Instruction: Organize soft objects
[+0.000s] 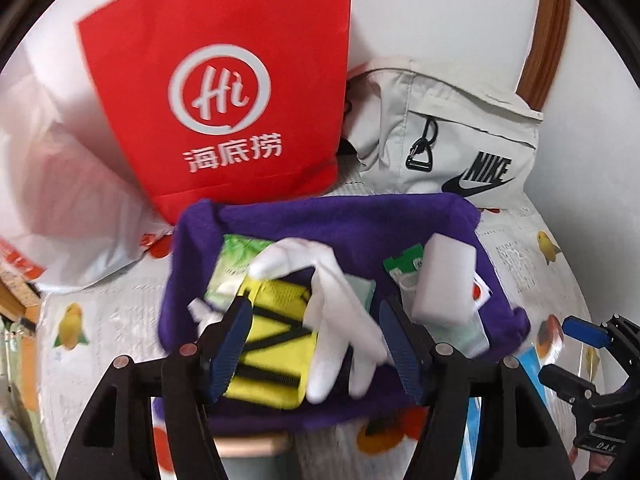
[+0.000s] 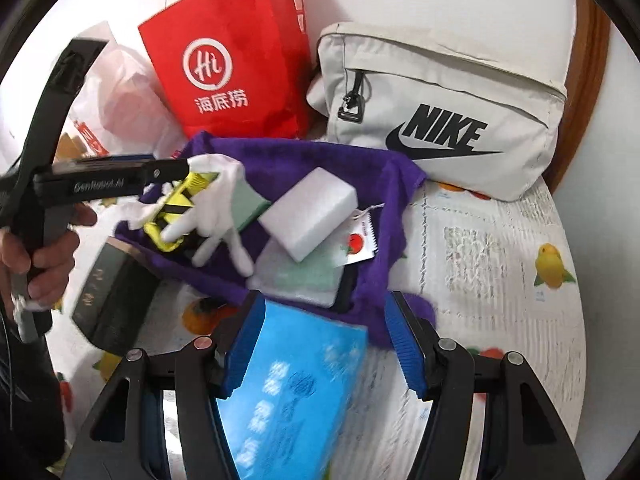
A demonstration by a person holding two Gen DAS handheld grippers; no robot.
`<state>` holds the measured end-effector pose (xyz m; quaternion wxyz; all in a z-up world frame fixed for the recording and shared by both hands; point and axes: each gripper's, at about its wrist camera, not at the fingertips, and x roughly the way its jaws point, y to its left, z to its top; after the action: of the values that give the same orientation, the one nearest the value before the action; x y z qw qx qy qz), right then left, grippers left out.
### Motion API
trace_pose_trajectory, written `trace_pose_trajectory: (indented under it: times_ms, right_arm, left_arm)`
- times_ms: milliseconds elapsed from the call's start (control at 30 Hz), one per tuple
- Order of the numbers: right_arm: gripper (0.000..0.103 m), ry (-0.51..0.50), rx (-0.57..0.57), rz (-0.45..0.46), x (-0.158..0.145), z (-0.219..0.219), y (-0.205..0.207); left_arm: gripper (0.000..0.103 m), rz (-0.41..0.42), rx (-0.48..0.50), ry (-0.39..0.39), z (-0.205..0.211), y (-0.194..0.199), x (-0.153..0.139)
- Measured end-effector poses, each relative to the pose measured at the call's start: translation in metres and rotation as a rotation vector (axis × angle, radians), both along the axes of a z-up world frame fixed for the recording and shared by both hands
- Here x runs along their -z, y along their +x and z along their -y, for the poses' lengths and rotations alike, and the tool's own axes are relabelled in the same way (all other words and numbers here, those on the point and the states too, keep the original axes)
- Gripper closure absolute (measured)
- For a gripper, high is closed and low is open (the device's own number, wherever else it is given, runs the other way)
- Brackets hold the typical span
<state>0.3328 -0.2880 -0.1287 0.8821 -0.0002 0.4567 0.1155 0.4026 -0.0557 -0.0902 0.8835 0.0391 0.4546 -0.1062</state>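
Left gripper (image 1: pixel 316 344) hangs wide over the purple felt basket (image 1: pixel 452 208), white cotton glove (image 1: pixel 340 320) lying inside. Right gripper (image 2: pixel 324 340), wide too, straddles a blue tissue pack (image 2: pixel 296 392) beside it; closing comes next.

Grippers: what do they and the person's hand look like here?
Both grippers, left and right, have black angular frames, silver pivot screws and ribbed blue finger pads. The left's body is lettered "GenRobot.AI" in white. The bare hand grips its grey handle; the sleeve is dark.
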Motion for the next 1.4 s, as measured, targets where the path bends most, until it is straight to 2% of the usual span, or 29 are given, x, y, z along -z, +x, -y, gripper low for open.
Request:
trace_pose_trajectory:
  times_ms: [33,100,200,267,367,467,700,933,1233,1400]
  right_arm:
    - [0.038,0.008,0.008,-0.002,-0.003,-0.001,-0.005]
    - [0.033,0.012,0.029,0.004,-0.009,-0.002,-0.016]
    - [0.028,0.002,0.068,0.026,-0.019,-0.006,-0.037]
    - [0.021,-0.003,0.088,0.038,-0.026,-0.012,-0.052]
    - [0.015,-0.024,0.117,0.062,-0.036,-0.022,-0.072]
    - [0.013,-0.048,0.147,0.090,-0.044,-0.033,-0.091]
    - [0.013,-0.034,0.192,0.115,-0.055,-0.050,-0.128]
    - [0.012,-0.027,0.192,0.128,-0.062,-0.057,-0.174]
    - [0.011,-0.056,0.161,0.158,-0.067,-0.045,-0.220]
    - [0.011,-0.045,0.151,0.182,-0.069,-0.040,-0.244]
  left_arm:
    - [0.037,0.008,-0.004,0.002,-0.002,-0.011,-0.005]
    - [0.023,0.006,-0.013,-0.007,-0.009,-0.028,-0.014]
    - [0.020,0.025,-0.008,-0.032,-0.016,-0.052,-0.024]
    - [0.014,0.045,-0.002,-0.033,-0.020,-0.071,-0.030]
    - [0.013,0.077,-0.010,0.004,-0.027,-0.094,-0.037]
    - [0.013,0.086,-0.020,0.036,-0.035,-0.114,-0.042]
    - [0.013,0.119,-0.026,0.053,-0.050,-0.161,-0.056]
    - [0.009,0.137,-0.047,0.034,-0.054,-0.215,-0.059]
    - [0.007,0.164,-0.152,0.008,-0.058,-0.280,-0.054]
    - [0.007,0.191,-0.163,0.038,-0.055,-0.310,-0.059]
